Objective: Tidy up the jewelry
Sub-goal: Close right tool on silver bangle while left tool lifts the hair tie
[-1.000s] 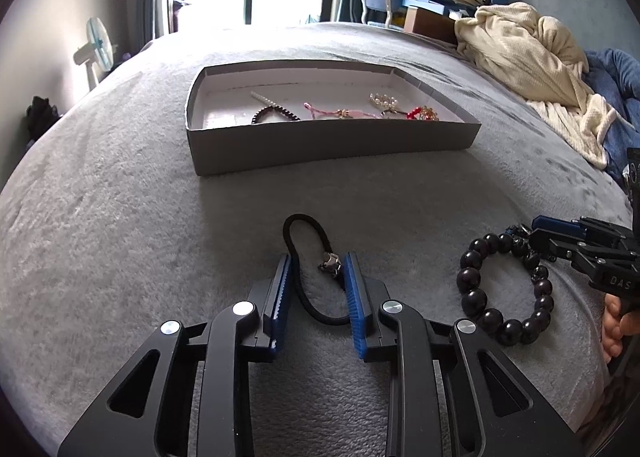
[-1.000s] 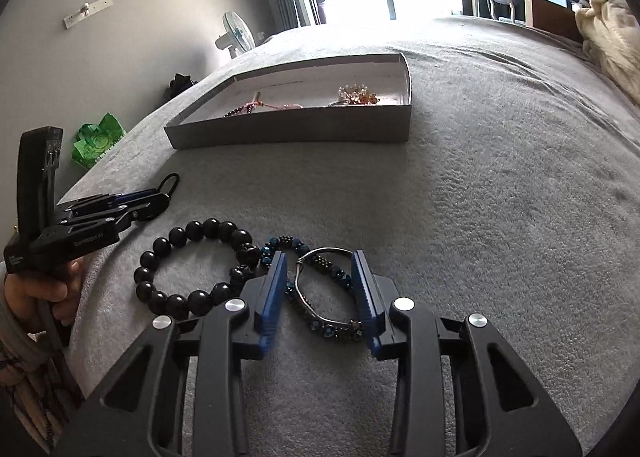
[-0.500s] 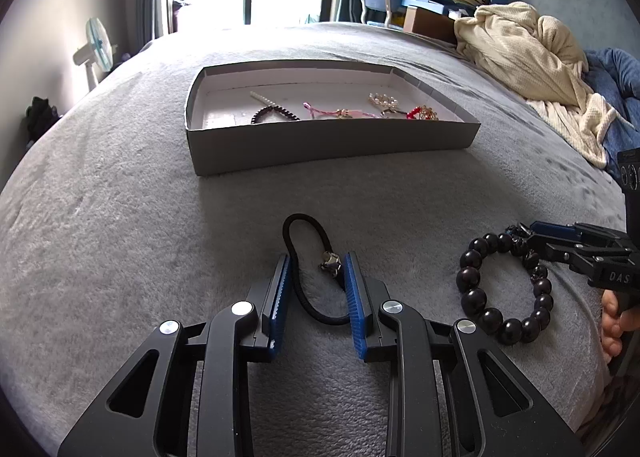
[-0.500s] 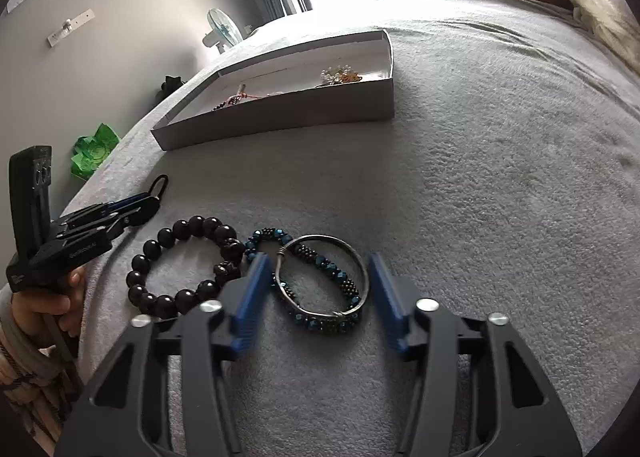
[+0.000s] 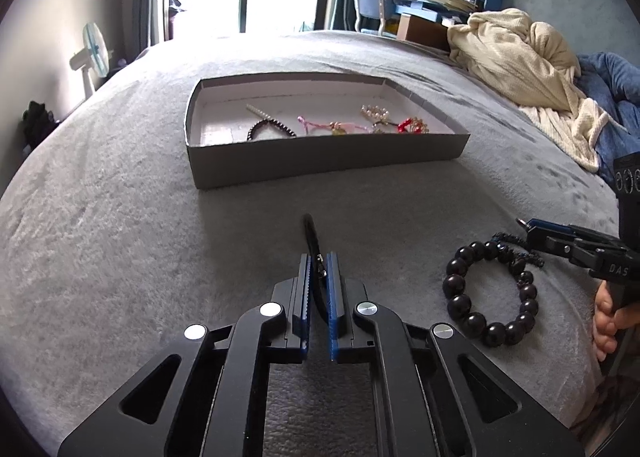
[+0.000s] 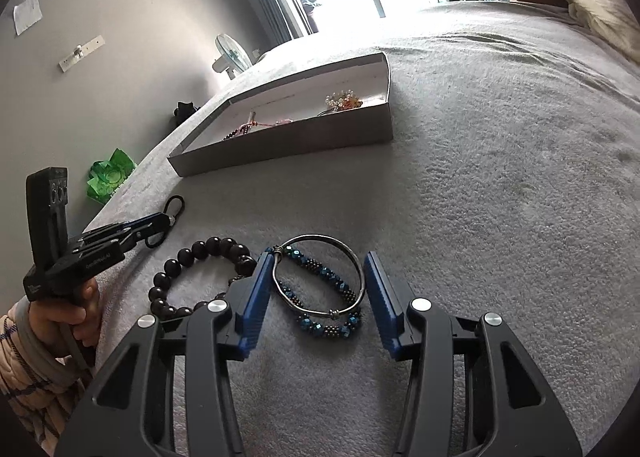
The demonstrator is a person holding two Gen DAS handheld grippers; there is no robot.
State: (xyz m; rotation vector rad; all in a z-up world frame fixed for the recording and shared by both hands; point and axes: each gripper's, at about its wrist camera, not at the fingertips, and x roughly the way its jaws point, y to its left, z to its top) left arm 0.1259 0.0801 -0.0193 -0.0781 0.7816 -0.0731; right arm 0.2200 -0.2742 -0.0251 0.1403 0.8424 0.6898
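Note:
My left gripper (image 5: 319, 262) is shut on a black hair tie (image 5: 310, 229), whose squeezed loop sticks out ahead of the pads on the grey bed cover. The right wrist view shows this gripper (image 6: 168, 222) at the left with the tie's loop (image 6: 176, 203) beyond it. My right gripper (image 6: 318, 263) is open, its blue pads on either side of a silver bangle (image 6: 320, 237) and a blue beaded bracelet (image 6: 328, 331) lying together. A black bead bracelet (image 5: 458, 303) (image 6: 212, 245) lies between the two grippers. Further back stands the grey box (image 5: 320, 165) (image 6: 300, 137).
Inside the box lie a dark bead bracelet (image 5: 272, 125), a pink cord (image 5: 332, 127) and a pearl piece (image 5: 376, 113). A cream blanket (image 5: 520, 57) and blue bedding (image 5: 608, 89) are heaped at the far right. A fan (image 5: 94, 53) stands beyond the bed's left edge.
My left jaws have closed onto the hair tie, pinching its loop flat. My right jaws have spread wider around the bangle, and the gripper has rolled a little.

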